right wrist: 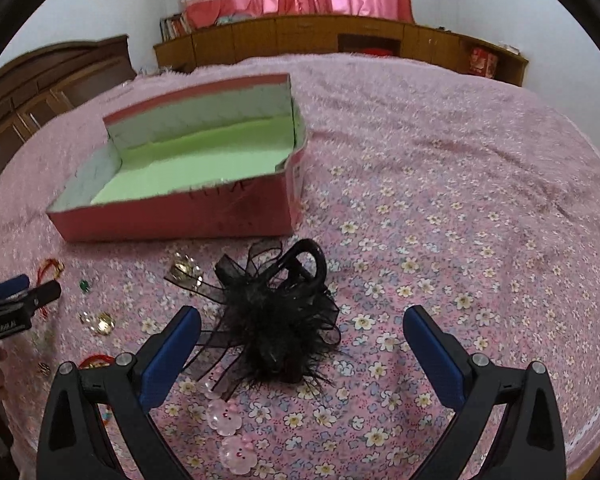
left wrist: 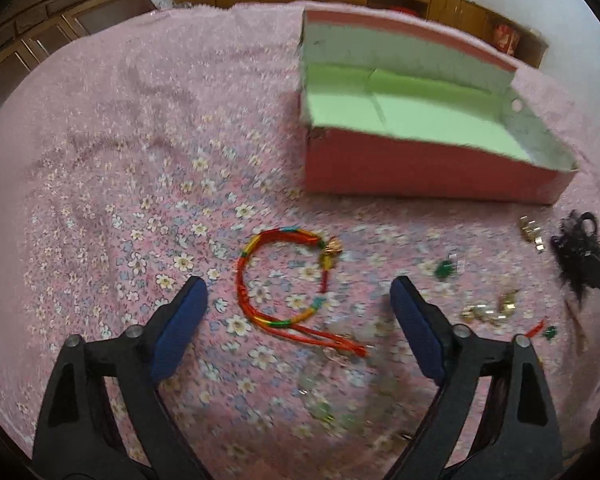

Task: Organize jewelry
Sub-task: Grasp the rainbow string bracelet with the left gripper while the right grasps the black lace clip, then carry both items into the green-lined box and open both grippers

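Observation:
A red braided bracelet [left wrist: 284, 284] with coloured bands and a gold charm lies on the pink floral bedspread [left wrist: 140, 200], just ahead of my left gripper [left wrist: 300, 292], which is open above it with nothing between its fingers. A black feathery hair ornament [right wrist: 276, 320] lies ahead of my open right gripper [right wrist: 302, 324], between the blue pads but untouched. The open red box [right wrist: 180, 224] with a green floor [left wrist: 400, 120] stands beyond both and holds nothing visible. Small gold and green pieces [left wrist: 488, 308] are scattered to the bracelet's right.
Clear pink bear-shaped beads [right wrist: 228, 428] lie near the right gripper's left finger. Gold clips [right wrist: 186, 272] and tiny pieces [right wrist: 100, 322] sit between the hair ornament and the left gripper [right wrist: 16, 300]. Wooden cabinets [right wrist: 340, 36] line the far wall behind the bed.

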{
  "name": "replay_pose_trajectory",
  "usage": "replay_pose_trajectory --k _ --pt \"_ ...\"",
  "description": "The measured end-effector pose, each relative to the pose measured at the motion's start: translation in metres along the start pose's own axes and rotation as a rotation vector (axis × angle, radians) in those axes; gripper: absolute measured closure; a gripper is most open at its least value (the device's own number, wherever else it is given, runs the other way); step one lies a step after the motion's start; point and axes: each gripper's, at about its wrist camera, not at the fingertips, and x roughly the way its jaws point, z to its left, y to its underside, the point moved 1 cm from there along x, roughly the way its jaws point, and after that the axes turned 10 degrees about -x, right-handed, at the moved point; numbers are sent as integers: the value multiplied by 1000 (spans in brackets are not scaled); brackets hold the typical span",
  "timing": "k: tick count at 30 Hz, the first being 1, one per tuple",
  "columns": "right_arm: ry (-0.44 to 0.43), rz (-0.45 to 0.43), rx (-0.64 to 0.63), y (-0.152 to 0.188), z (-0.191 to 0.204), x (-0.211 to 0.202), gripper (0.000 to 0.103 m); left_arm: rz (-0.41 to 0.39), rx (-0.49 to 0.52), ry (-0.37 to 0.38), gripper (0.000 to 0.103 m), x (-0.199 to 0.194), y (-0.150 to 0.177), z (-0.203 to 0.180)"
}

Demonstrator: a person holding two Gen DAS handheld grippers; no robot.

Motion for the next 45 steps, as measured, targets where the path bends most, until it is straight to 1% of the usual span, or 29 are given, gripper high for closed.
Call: replay_pose_trajectory --k 1,2,4,5,6,8,11,15,18,20,22,23,24,25,27,28,29,30,31,33,34,35,36,38,45 --pt "3 11 -7 0 1 3 0 13 -6 0 23 4 -1 3" --pt "3 19 -11 -1 1 5 0 15 -20 21 23 8 -1 5" --pt "10 37 -16 -1 2 11 1 19 -30 41 23 10 -2 7" --pt "13 47 -18 -1 2 14 1 18 -41 70 22 15 0 6" --pt "15 64 -18 -1 2 18 1 25 -34 70 21 16 0 5" --pt "15 89 -13 0 1 24 5 26 -42 94 20 27 -1 8" --pt "11 97 -3 2 -1 30 5 37 -34 76 18 32 -6 8" --pt "0 114 -4 4 -1 35 5 32 -22 72 13 40 -8 8" --pt "-11 127 11 5 -3 39 5 27 -1 50 13 51 -18 11" --pt "-11 128 8 4 -3 40 5 9 0 55 14 49 -16 8" --pt "-13 125 6 4 -4 40 6 -8 -2 54 19 44 -12 6" --pt "-13 122 1 4 -4 40 8 -17 1 49 25 43 -11 6" --pt "-12 120 -5 4 -3 37 12 -11 -13 77 32 37 4 9" --pt "-14 114 -11 5 -3 34 14 -13 -7 77 37 30 6 8" --pt "-22 103 -26 4 -2 31 25 -22 -1 79 59 25 8 8" --pt "-29 96 -32 5 1 27 28 -26 1 80 66 22 10 8" --pt "-34 92 -36 6 3 24 34 -30 6 71 74 14 10 10" --pt "-43 84 -44 7 5 21 39 -34 6 74 78 12 11 11" --pt "-52 78 -49 7 6 19 43 -39 6 79 80 11 13 13" --pt "-68 69 -49 8 8 15 54 -46 16 79 92 -4 16 13" --pt "-76 64 -46 8 7 14 57 -48 15 86 94 -10 19 14" --pt "-80 60 -43 8 6 14 63 -52 12 93 97 -14 22 16" --pt "-87 54 -38 9 6 11 71 -58 15 92 102 -23 20 19" --pt "-97 43 -28 8 3 9 81 -69 6 105 103 -37 22 21" --pt "-131 -18 -8 8 1 -7 84 -113 -15 165 103 -82 44 41"
